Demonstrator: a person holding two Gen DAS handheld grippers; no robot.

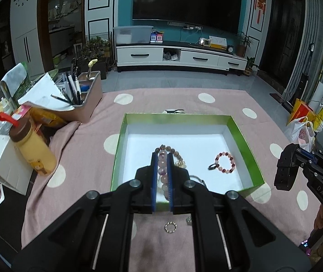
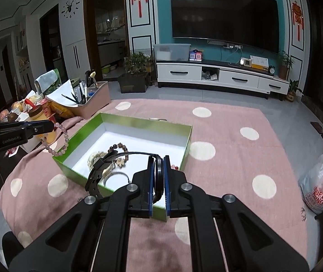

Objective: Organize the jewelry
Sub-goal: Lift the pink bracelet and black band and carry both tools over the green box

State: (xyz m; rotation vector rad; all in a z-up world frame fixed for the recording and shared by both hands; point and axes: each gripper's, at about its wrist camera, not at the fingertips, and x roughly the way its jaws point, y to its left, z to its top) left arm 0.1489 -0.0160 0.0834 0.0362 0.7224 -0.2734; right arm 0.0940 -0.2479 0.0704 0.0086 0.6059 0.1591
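Note:
A green box point(image 1: 244, 133) with a white inside lies on the pink dotted cloth. In it are a red-and-pink bead bracelet point(image 1: 225, 162), a brown bead bracelet point(image 2: 118, 146) and a silver bangle point(image 2: 116, 176). My left gripper point(image 1: 162, 156) is shut on a pale pink bead bracelet point(image 1: 163, 170); in the right wrist view this bracelet point(image 2: 59, 144) hangs left of the box. My right gripper point(image 2: 159, 161) is shut on a black watch point(image 2: 97, 174), held over the box's near edge. A small bead ring point(image 1: 170, 227) lies on the cloth in front of the box.
A pink organiser with pens point(image 1: 82, 99), a yellow bottle point(image 1: 34, 149), snack packs and a white box crowd the left of the table. A plastic bag point(image 2: 322, 181) sits at the right. A TV cabinet point(image 1: 179, 56) stands across the floor.

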